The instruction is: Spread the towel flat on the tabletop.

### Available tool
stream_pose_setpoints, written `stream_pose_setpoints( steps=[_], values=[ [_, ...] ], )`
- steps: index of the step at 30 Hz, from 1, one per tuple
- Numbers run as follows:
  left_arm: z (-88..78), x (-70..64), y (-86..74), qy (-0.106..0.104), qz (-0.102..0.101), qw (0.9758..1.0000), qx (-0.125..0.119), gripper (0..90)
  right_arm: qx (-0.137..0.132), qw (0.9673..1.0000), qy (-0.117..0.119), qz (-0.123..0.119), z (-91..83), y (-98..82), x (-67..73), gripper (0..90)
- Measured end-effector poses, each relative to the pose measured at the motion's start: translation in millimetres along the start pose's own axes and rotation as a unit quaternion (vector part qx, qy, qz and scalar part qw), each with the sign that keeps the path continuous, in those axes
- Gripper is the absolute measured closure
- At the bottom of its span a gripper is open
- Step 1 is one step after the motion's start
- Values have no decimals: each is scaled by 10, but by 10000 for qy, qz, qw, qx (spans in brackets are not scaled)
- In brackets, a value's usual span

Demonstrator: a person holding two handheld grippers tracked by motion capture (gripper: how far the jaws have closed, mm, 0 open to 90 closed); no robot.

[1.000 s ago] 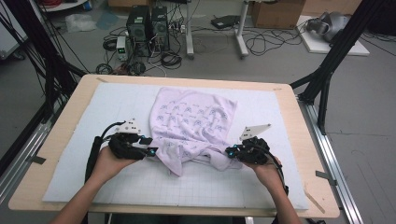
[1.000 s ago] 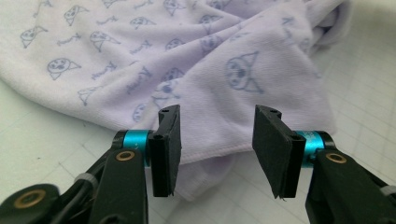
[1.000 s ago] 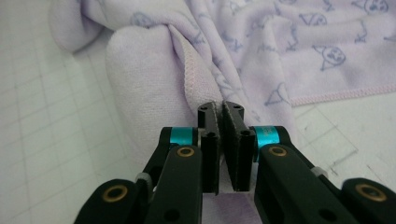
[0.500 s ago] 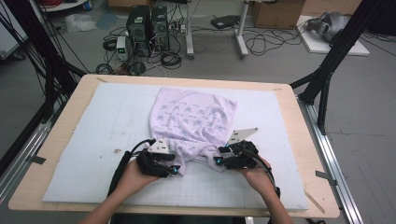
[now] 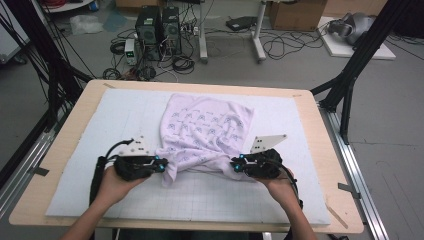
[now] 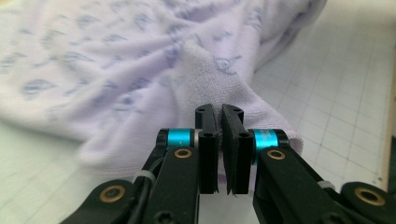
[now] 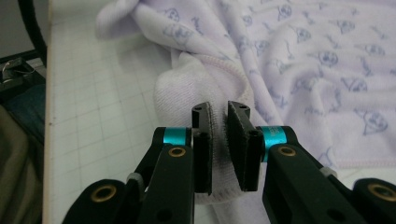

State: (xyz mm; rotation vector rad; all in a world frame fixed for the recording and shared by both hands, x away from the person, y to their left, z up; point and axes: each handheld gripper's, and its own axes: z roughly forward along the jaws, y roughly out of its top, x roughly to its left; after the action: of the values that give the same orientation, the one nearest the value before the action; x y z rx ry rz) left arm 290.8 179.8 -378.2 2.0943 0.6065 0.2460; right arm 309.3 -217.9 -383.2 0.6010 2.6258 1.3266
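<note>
A pale lilac towel [image 5: 210, 130] with small blue prints lies rumpled on the white grid mat [image 5: 100, 125]. Its near edge is bunched between my two grippers. My left gripper [image 5: 162, 166] sits at the towel's near left corner. Its jaws [image 6: 219, 114] have just been closing and now stand almost together, pinching a fold of the towel [image 6: 116, 70]. My right gripper [image 5: 234, 166] is at the near right corner. Its jaws [image 7: 219, 109] have also just been closing, and a thick fold of the towel [image 7: 303, 56] is squeezed between the pads.
The mat covers a wooden table [image 5: 60, 150] with a bare rim all round. Black frame posts [image 5: 350, 75] stand at both sides. Computers [image 5: 160, 25] and cables lie on the floor beyond the far edge. The person's forearms come in from the near edge.
The left gripper reached right into the towel's near edge, then drew back left with a fold. The right gripper shifted slightly. The near edge now stretches between them.
</note>
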Motion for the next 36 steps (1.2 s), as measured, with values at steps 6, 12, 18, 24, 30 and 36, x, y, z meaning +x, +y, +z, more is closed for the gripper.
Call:
stream_pose_setpoints(
  steps=[6, 12, 18, 24, 30, 36],
  values=[
    [-331, 146, 18, 130, -202, 9994, -247, 849, -117, 9997, 38, -228, -148, 150, 105, 809],
    [-288, 313, -88, 307, -466, 9983, -140, 857, -85, 9996, -30, -268, -316, 82, 120, 813],
    [121, 370, -149, 294, -507, 9979, 278, 857, 202, 9995, 35, -236, -306, -134, 129, 810],
    [216, 362, -138, 98, -438, 9983, 375, 693, 346, 9984, 412, -181, -291, -299, 142, 730],
    [104, 333, -22, -186, -344, 9990, 224, 471, -169, 9998, 116, 56, -464, -147, 41, 636],
    [429, 249, -145, -520, -247, 9955, 754, 518, 416, 9989, 205, 7, -2, -172, 15, 552]
  ],
)
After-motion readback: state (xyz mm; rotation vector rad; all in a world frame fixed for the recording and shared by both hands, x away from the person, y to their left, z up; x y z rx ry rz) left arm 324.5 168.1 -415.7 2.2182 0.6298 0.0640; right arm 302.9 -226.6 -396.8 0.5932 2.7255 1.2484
